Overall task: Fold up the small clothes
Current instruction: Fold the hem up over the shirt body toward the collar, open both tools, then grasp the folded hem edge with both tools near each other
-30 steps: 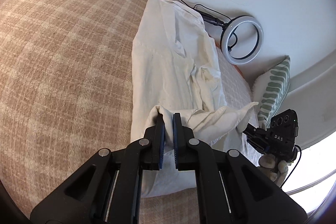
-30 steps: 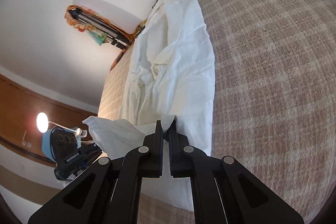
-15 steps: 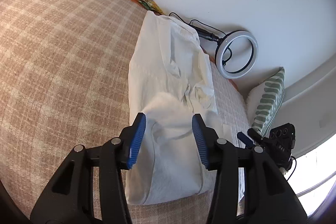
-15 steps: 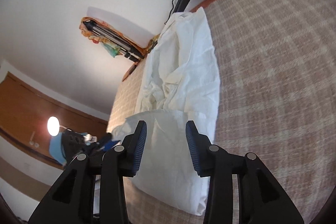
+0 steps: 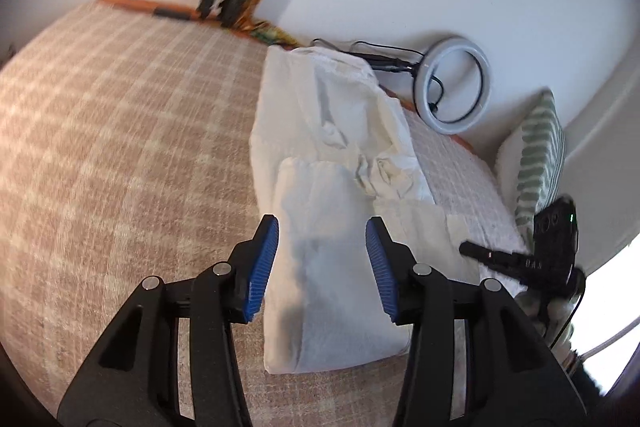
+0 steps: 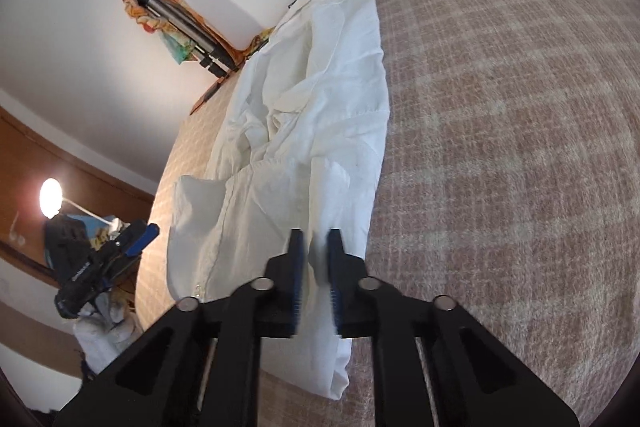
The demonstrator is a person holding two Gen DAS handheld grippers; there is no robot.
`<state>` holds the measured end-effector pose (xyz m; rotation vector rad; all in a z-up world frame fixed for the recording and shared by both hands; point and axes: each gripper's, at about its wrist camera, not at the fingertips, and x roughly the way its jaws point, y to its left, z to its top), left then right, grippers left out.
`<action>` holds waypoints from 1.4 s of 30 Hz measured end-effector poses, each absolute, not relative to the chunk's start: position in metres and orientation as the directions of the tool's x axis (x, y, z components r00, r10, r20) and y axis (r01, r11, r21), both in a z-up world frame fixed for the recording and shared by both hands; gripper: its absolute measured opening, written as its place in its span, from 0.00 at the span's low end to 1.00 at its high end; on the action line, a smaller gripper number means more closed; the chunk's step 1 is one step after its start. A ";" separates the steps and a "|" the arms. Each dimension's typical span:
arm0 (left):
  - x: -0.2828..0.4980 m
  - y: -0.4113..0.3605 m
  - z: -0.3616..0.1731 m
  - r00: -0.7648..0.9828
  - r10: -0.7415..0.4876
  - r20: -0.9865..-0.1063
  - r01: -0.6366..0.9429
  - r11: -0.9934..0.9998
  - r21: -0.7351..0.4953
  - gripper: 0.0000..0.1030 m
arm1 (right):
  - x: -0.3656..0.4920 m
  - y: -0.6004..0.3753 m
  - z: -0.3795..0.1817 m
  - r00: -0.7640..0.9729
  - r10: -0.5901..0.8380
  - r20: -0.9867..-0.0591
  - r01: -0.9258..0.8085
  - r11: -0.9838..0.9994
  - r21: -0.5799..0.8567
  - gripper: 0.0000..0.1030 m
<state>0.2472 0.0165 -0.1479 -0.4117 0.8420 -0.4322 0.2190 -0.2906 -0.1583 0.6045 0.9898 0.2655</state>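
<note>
A white garment [image 5: 328, 131] lies lengthwise on the checked bedspread [image 5: 120, 147], its near end folded back over itself. My left gripper [image 5: 322, 227] hovers open just above that folded end, and its blue pads [image 5: 262, 267] touch nothing. In the right wrist view the same garment [image 6: 320, 107] stretches away from me. My right gripper [image 6: 316, 239] is blurred over its near right edge, with the jaws drawn together to a thin slit. The cloth under it lies flat and no pinch shows. Each view also shows the other gripper: the right one [image 5: 552, 243] and the left one [image 6: 100, 263].
A ring light [image 5: 456, 87] leans on the wall past the garment. A green striped pillow [image 5: 536, 155] stands at the bed's right edge. A folded tripod [image 6: 180, 23] on a bright cloth lies in the far corner. A lamp [image 6: 50, 197] glows at left.
Both grippers let go of the garment's lifted end, which now lies folded over. The left one opened and rose a little. The right one opened, then closed again.
</note>
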 end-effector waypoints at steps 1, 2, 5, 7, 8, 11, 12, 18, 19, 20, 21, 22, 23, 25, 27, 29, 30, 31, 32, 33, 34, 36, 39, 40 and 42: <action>0.246 0.010 -0.147 0.591 -0.511 -0.624 0.229 0.848 -0.478 0.44 | 0.220 -0.290 -0.157 0.542 0.465 -0.700 0.047 0.815 0.578 0.03; 0.246 0.003 -0.147 0.589 -0.501 -0.634 0.254 0.859 -0.444 0.45 | 0.222 -0.289 -0.156 0.551 0.452 -0.701 0.039 0.826 0.562 0.03; 0.253 -0.008 -0.163 0.574 -0.460 -0.677 0.252 0.886 -0.389 0.44 | 0.228 -0.291 -0.160 0.550 0.423 -0.721 0.037 0.849 0.527 0.03; 0.263 -0.009 -0.181 0.553 -0.406 -0.727 0.200 0.912 -0.357 0.41 | 0.232 -0.290 -0.166 0.535 0.408 -0.740 0.043 0.861 0.506 0.02; 0.266 -0.009 -0.188 0.543 -0.386 -0.746 0.176 0.921 -0.348 0.41 | 0.234 -0.288 -0.169 0.527 0.395 -0.752 0.041 0.872 0.487 0.02; 0.268 -0.006 -0.197 0.531 -0.375 -0.760 0.144 0.924 -0.355 0.41 | 0.239 -0.283 -0.174 0.503 0.362 -0.785 0.030 0.901 0.434 0.03; 0.269 -0.006 -0.197 0.527 -0.374 -0.763 0.142 0.924 -0.355 0.41 | 0.240 -0.283 -0.175 0.498 0.353 -0.792 0.033 0.905 0.424 0.03; 0.265 0.005 -0.172 0.568 -0.392 -0.724 0.144 0.913 -0.381 0.41 | 0.240 -0.292 -0.151 0.552 0.326 -0.767 -0.001 0.921 0.391 0.06; 0.266 0.006 -0.167 0.574 -0.395 -0.717 0.145 0.911 -0.386 0.41 | 0.239 -0.293 -0.142 0.584 0.309 -0.751 -0.013 0.928 0.373 0.09; 0.270 0.008 -0.161 0.582 -0.405 -0.706 0.146 0.905 -0.399 0.41 | 0.239 -0.294 -0.137 0.609 0.302 -0.734 -0.024 0.932 0.363 0.10; 0.275 0.009 -0.157 0.583 -0.410 -0.701 0.144 0.902 -0.408 0.41 | 0.239 -0.295 -0.131 0.637 0.299 -0.710 -0.039 0.933 0.359 0.16; 0.285 0.011 -0.152 0.580 -0.414 -0.702 0.137 0.898 -0.417 0.41 | 0.240 -0.297 -0.124 0.669 0.298 -0.681 -0.059 0.934 0.352 0.25; 0.293 0.011 -0.149 0.576 -0.423 -0.699 0.136 0.893 -0.428 0.41 | 0.243 -0.298 -0.119 0.684 0.298 -0.666 -0.074 0.936 0.344 0.31; 0.313 0.012 -0.141 0.581 -0.429 -0.692 0.138 0.890 -0.435 0.41 | 0.254 -0.303 -0.113 0.695 0.307 -0.651 -0.106 0.938 0.330 0.47; 0.331 0.012 -0.136 0.588 -0.423 -0.690 0.150 0.895 -0.420 0.41 | 0.271 -0.306 -0.110 0.678 0.303 -0.669 -0.125 0.945 0.302 0.47; 0.353 0.010 -0.135 0.587 -0.409 -0.699 0.157 0.904 -0.398 0.41 | 0.286 -0.311 -0.111 0.665 0.284 -0.691 -0.114 0.953 0.281 0.47; 0.363 0.008 -0.135 0.586 -0.402 -0.704 0.158 0.909 -0.386 0.41 | 0.295 -0.315 -0.112 0.663 0.278 -0.695 -0.110 0.954 0.277 0.45; 0.376 0.006 -0.134 0.585 -0.390 -0.711 0.163 0.915 -0.368 0.41 | 0.300 -0.320 -0.113 0.659 0.275 -0.700 -0.104 0.955 0.278 0.32; 0.386 0.003 -0.134 0.584 -0.385 -0.715 0.173 0.919 -0.353 0.41 | 0.309 -0.324 -0.115 0.652 0.280 -0.705 -0.098 0.953 0.288 0.25; 0.395 0.000 -0.133 0.583 -0.379 -0.719 0.188 0.924 -0.334 0.41 | 0.318 -0.327 -0.117 0.640 0.297 -0.709 -0.100 0.946 0.307 0.18; 0.407 -0.004 -0.132 0.586 -0.370 -0.721 0.201 0.928 -0.312 0.41 | 0.327 -0.329 -0.119 0.629 0.318 -0.710 -0.103 0.939 0.329 0.17; 0.427 -0.008 -0.132 0.585 -0.369 -0.722 0.215 0.929 -0.301 0.41 | 0.343 -0.331 -0.120 0.621 0.355 -0.699 -0.129 0.926 0.356 0.12; 0.452 -0.010 -0.139 0.576 -0.356 -0.736 0.203 0.934 -0.293 0.41 | 0.372 -0.324 -0.126 0.609 0.357 -0.708 -0.146 0.928 0.343 0.12; 0.461 -0.009 -0.144 0.572 -0.350 -0.742 0.189 0.936 -0.296 0.41 | 0.379 -0.323 -0.128 0.608 0.343 -0.716 -0.138 0.934 0.331 0.13; 0.475 -0.007 -0.155 0.555 -0.345 -0.757 0.168 0.938 -0.305 0.41 | 0.397 -0.324 -0.136 0.598 0.311 -0.739 -0.110 0.945 0.309 0.15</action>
